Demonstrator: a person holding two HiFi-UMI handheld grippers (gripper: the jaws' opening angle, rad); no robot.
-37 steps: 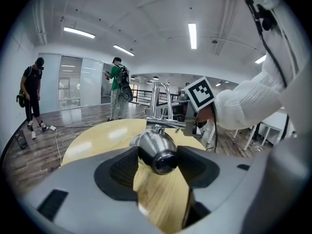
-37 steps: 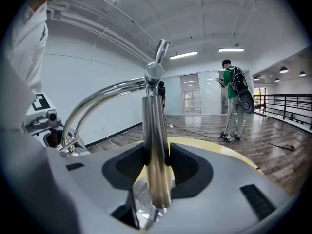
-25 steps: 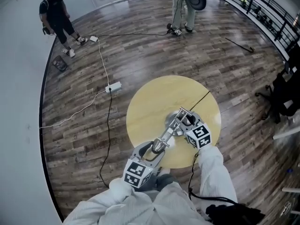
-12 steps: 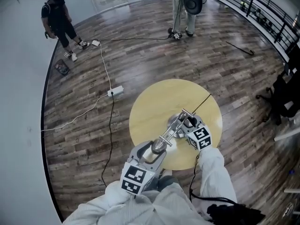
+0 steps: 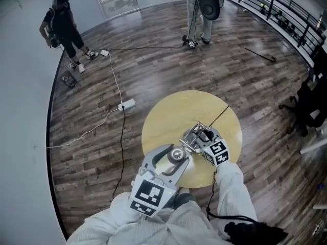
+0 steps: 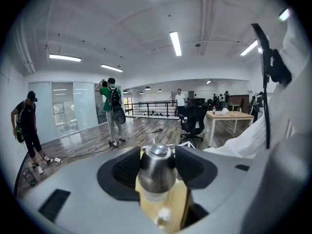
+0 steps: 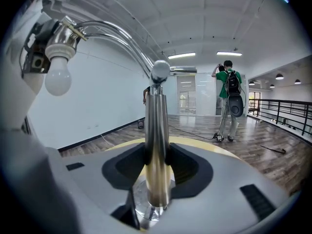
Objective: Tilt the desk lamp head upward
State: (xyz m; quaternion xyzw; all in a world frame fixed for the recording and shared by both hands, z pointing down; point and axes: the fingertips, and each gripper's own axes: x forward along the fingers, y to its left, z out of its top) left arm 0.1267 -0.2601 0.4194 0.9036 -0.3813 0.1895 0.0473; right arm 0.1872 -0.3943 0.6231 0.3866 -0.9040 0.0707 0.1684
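- Chrome and pale wood: a desk lamp is standing on a round yellow table point(image 5: 163, 117) in an open-plan room with a plank floor. Its black cord point(image 5: 220, 111) is trailing off the table's far edge.
- The right gripper point(image 5: 205, 138) is clamping the lamp's upright post point(image 7: 157, 130) just above the round base point(image 7: 140, 196), with both pads pressing the polished tube. This grip appears meant to pin the lamp down, so that it is not tipping or sliding while its top is being handled.
- The left gripper point(image 5: 175, 155) is grasping the lamp head point(image 6: 157, 168). The chrome socket cap is sitting between its black pads, which are touching it on either side, and its jaws have just been closing further on that cap.
- The lamp head is hanging at the near end of the curved double arm point(image 7: 117, 33), well above the table and on the operator's side of the post. The white bulb point(image 7: 57, 79) is facing downward.
- Judging by that downward bulb, the upward tilt is looking unfinished. Holding the metal cap rather than the glass is probably sparing the bulb and giving the hand leverage at the head's joint.
- The cap is smooth and rounded, so it is likely to slip if the pads are squeezing too lightly.
- A person in black point(image 5: 60, 24) and another in green point(image 7: 229, 94) are standing well apart from the table.
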